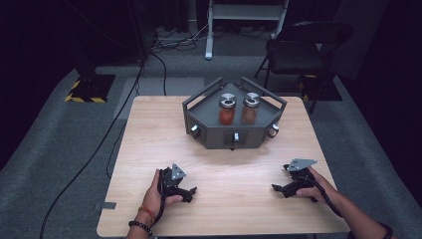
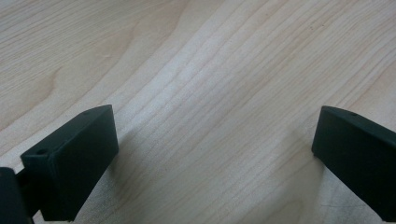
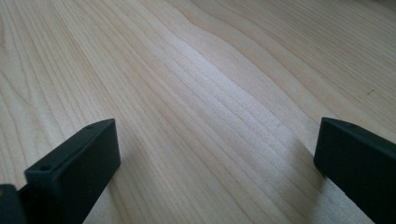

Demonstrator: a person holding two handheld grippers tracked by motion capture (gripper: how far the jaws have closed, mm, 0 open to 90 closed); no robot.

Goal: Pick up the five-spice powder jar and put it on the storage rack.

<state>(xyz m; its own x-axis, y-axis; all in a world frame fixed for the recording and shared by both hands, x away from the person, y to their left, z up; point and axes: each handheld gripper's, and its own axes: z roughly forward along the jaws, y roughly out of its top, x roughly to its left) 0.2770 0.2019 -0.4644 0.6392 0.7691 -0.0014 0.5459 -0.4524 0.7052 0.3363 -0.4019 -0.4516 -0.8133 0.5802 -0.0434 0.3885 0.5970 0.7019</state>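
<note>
Where the high view looks down on the table, you hold the left gripper at lower centre-left and the right gripper at lower right, both low over bare wood and well apart. Above them, at frame centre, the grey tray carries the orange jar and the brown jar side by side, each with a silver lid.

Left gripper view: your jaws stand wide apart at the lower corners, with bare wood grain between them and nothing gripped.

Right gripper view: your jaws are equally wide, empty, over plain wood.
</note>
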